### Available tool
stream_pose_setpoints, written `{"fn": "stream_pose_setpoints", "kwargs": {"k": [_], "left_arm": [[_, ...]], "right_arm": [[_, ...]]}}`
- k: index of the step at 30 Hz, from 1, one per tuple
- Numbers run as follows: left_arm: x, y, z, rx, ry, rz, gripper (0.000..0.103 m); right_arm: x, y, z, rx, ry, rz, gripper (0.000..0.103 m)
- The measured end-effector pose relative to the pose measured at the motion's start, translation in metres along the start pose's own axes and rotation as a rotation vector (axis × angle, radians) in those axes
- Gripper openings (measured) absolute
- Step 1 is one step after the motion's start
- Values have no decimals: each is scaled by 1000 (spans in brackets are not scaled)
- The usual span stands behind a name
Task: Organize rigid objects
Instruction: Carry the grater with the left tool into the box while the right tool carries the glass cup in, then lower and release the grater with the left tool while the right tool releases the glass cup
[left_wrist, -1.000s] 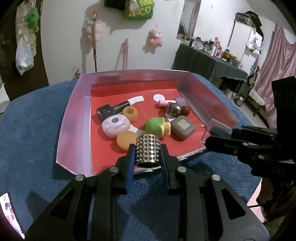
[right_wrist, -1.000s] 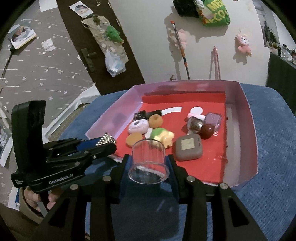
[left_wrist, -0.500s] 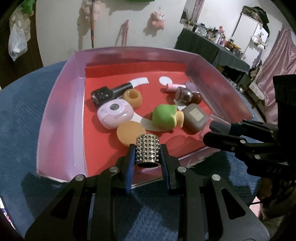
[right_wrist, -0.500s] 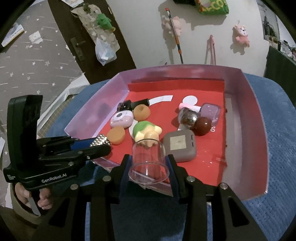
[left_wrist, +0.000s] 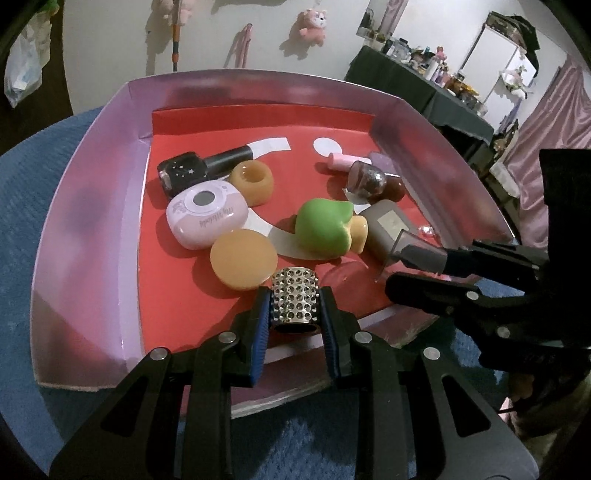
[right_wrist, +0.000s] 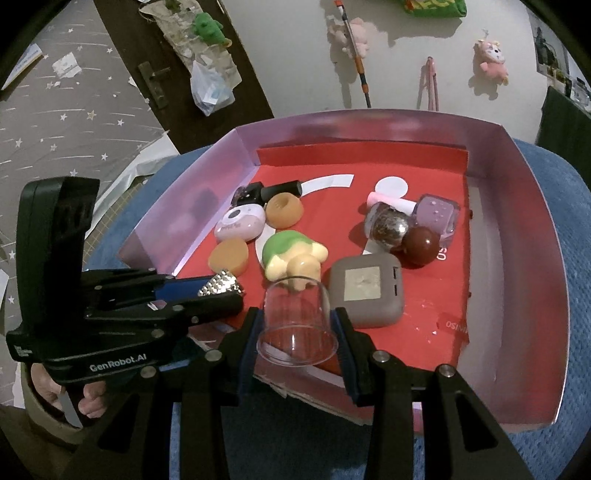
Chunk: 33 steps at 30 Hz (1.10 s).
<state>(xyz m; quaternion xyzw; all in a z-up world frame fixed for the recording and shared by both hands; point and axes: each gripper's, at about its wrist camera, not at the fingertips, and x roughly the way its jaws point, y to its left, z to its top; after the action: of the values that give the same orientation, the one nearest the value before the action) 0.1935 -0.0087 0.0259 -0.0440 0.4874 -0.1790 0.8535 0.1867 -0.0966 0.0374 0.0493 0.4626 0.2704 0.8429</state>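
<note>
My left gripper (left_wrist: 294, 301) is shut on a studded silver cylinder (left_wrist: 294, 297) and holds it over the near edge of the red-floored tray (left_wrist: 85, 206). The cylinder also shows in the right wrist view (right_wrist: 219, 284). My right gripper (right_wrist: 297, 326) is shut on a clear plastic cup (right_wrist: 297, 317), held over the tray's near edge (right_wrist: 517, 369). The cup shows faintly at the right of the left wrist view (left_wrist: 402, 247). In the tray lie a green and cream toy (left_wrist: 325, 227), a pink case (left_wrist: 206, 212), an orange disc (left_wrist: 243, 258) and a grey box (right_wrist: 364, 290).
The tray also holds a black bottle (left_wrist: 199, 166), an orange ring (left_wrist: 253, 181), a glittery bottle (right_wrist: 388, 225), a brown ball (right_wrist: 421, 240) and a lilac bottle (right_wrist: 436, 214). The tray sits on a blue cloth (left_wrist: 33, 206). A cluttered dark table (left_wrist: 424, 92) stands behind.
Both grippers have moved forward and lower over the tray's near edge, each still holding its object. The tray's contents have not moved.
</note>
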Motion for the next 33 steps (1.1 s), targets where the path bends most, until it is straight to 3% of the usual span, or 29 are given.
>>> {"fn": "stream_pose_setpoints", "kwargs": {"k": [8, 18, 33], "left_arm": [[0, 4, 0, -27, -11, 9, 24], [4, 3, 5, -28, -26, 45, 24], [6, 4, 2, -46, -62, 82, 24]], "right_arm": [[10, 3, -4, -6, 56, 11, 42], [6, -11, -2, 36, -14, -67, 42], [7, -21, 2, 45, -49, -180, 42]]}}
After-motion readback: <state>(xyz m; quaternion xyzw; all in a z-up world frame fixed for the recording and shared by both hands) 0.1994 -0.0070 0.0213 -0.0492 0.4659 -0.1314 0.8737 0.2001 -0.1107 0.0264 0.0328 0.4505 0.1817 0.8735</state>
